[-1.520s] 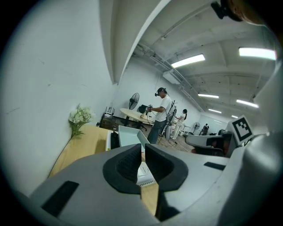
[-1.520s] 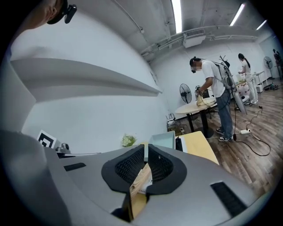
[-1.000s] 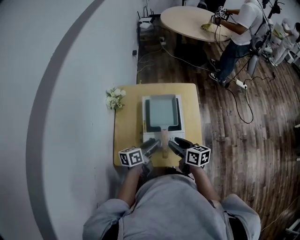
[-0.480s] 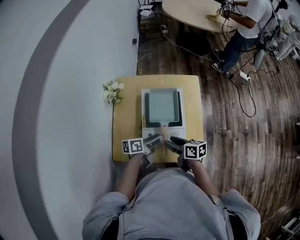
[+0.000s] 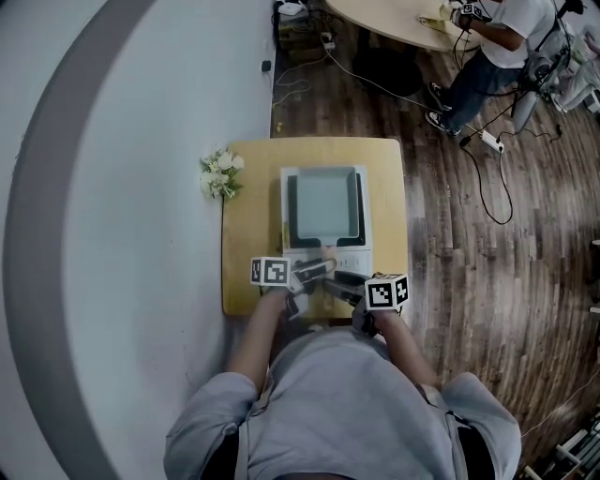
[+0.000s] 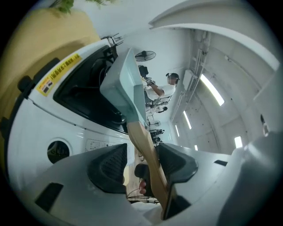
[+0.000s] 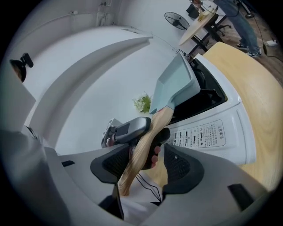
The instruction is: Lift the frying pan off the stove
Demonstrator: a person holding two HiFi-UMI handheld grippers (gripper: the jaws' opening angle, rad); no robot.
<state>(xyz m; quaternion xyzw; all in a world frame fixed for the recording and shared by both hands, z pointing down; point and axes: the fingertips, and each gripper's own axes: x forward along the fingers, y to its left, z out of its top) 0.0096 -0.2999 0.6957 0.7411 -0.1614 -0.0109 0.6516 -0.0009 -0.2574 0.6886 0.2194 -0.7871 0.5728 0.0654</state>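
A square pale-green frying pan [image 5: 323, 203] sits on the white stove [image 5: 367, 246], its wooden handle [image 5: 325, 255] pointing toward me. Both grippers straddle that handle. In the left gripper view the handle [image 6: 143, 141] runs between the left gripper's [image 6: 142, 163] jaws, against the right pad with a gap at the left pad. The right gripper's [image 7: 148, 165] jaws are opening; the handle [image 7: 146, 145] lies by its left pad, clear of the right one. The pan [image 7: 174, 86] looks tilted there. In the head view the left gripper [image 5: 314, 272] and right gripper [image 5: 339, 281] meet.
The stove stands on a small wooden table [image 5: 248, 234] against a white wall, with a bunch of white flowers [image 5: 217, 175] at its far left corner. Beyond, a person [image 5: 487, 37] stands at a round table [image 5: 394, 19]; cables [image 5: 487, 178] trail over the wooden floor.
Both grippers have drawn closer together around the handle and sit a little nearer the stove. The pan has stayed on the stove.
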